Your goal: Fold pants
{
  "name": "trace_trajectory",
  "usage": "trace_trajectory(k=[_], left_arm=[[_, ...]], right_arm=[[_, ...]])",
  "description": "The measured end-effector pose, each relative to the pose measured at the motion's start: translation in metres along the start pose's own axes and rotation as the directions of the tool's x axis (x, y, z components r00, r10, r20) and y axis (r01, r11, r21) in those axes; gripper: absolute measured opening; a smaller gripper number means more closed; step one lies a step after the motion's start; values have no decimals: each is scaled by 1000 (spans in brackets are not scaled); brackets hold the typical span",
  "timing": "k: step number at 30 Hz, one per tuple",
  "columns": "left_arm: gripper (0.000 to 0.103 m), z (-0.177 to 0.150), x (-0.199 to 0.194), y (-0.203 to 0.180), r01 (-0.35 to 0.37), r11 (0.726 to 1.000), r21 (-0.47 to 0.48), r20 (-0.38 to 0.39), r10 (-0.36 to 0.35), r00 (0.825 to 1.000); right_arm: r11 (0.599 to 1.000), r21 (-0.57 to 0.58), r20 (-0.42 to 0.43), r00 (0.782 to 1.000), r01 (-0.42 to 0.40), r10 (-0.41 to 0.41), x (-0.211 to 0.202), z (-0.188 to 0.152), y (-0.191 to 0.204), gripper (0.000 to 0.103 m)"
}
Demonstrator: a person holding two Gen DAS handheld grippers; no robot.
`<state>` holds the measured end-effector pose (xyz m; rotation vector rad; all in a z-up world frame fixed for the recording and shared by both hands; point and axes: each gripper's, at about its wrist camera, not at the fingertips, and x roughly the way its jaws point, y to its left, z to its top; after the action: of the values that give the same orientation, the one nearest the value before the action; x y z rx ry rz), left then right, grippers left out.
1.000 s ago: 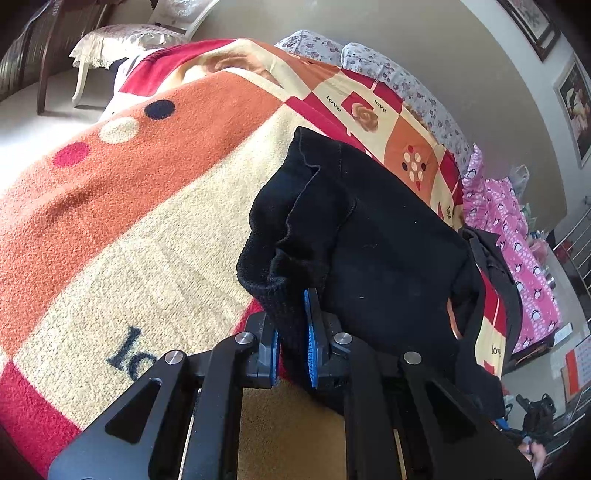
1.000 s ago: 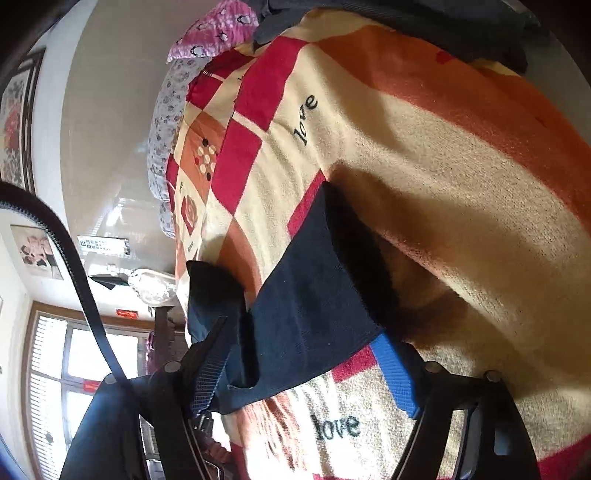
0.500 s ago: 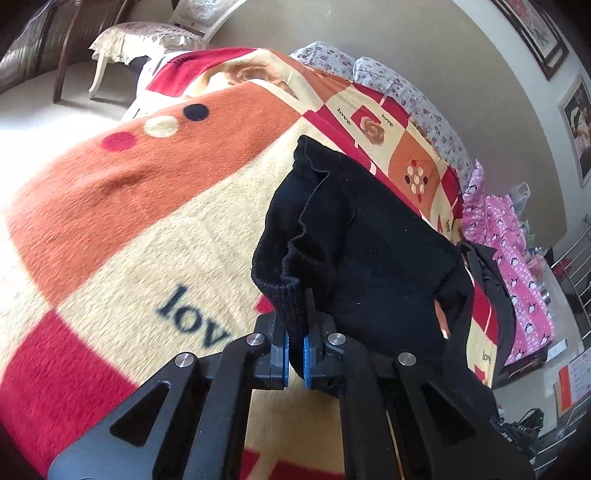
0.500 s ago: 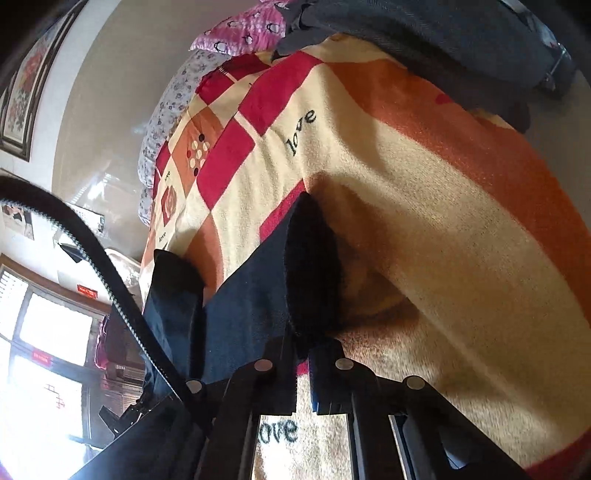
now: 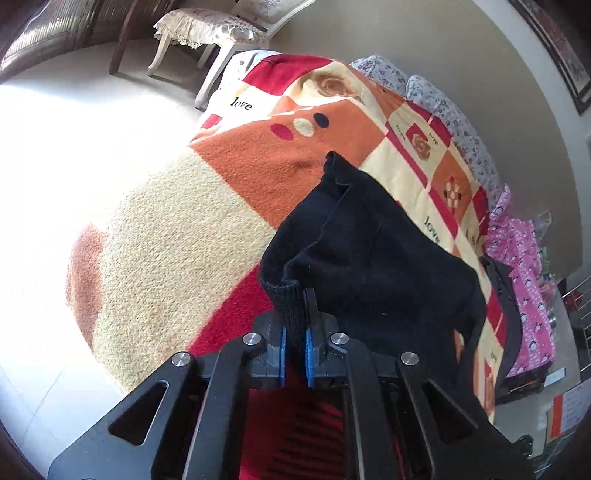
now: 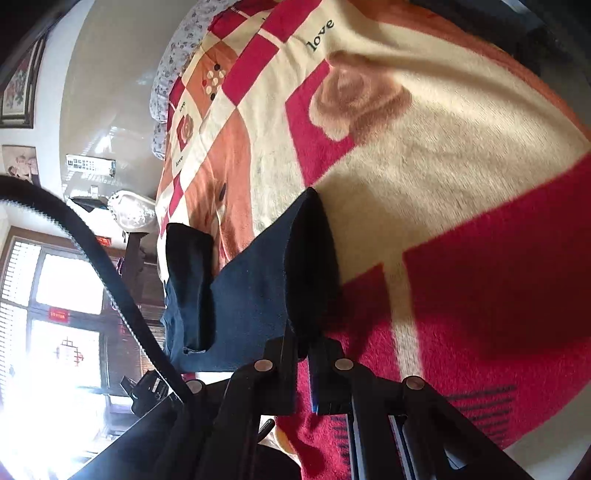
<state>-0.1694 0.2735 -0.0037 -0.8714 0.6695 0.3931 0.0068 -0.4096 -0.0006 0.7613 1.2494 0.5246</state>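
Both hand-held grippers [image 5: 295, 347] [image 6: 303, 354] clamped on pants [image 5: 369, 258].

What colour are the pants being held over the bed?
Black or very dark navy pants, plain, seen best from the left wrist view.

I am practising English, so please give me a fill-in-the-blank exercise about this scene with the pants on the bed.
1. The left gripper is shut on the ribbed edge of the ____ pants.
2. The right gripper is ____ on the same pants.
3. The blanket bears the printed word ____.
4. Beside the bed stands a white ____.

Missing words: black; shut; love; chair
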Motion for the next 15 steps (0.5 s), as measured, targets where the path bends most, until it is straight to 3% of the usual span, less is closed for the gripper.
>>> trace_trajectory(k=[4, 6, 7, 9, 10, 11, 12, 13, 15], left_arm=[[11, -1, -1, 1, 11, 1000, 20, 24, -11, 1000], [12, 1, -2, 5, 21, 1000, 10, 14, -21, 1000], [13, 3, -4, 7, 19, 1000, -1, 15, -19, 1000], [18, 5, -13, 10, -24, 1000, -14, 55, 25, 998], [18, 7, -20, 11, -66, 998, -21, 97, 68, 993], [19, 8, -29, 13, -115, 993, -38, 149, 119, 982], [19, 10, -36, 16, -144, 988, -57, 183, 152, 971], [19, 10, -43, 17, -164, 983, -80, 221, 178, 959], [19, 7, -53, 8, -143, 987, -78, 270, 158, 950]], right_arm=[[999, -17, 14, 999, 44, -43, 4, 2, -5, 4], [987, -58, 69, 987, 148, -144, -4, 6, 3, 4], [968, -73, 109, 966, 241, -233, -10, 9, 9, 5], [885, -152, 224, 887, 441, -403, -19, 12, 30, 9], [823, -218, 301, 838, 525, -455, -21, 11, 47, 10], [775, -289, 375, 812, 561, -447, -21, 6, 68, 10], [741, -367, 425, 810, 562, -404, -19, -1, 87, 10], [690, -491, 458, 831, 532, -316, -12, -13, 113, 11], [568, -686, 449, 879, 455, -162, 6, -40, 149, 20]])
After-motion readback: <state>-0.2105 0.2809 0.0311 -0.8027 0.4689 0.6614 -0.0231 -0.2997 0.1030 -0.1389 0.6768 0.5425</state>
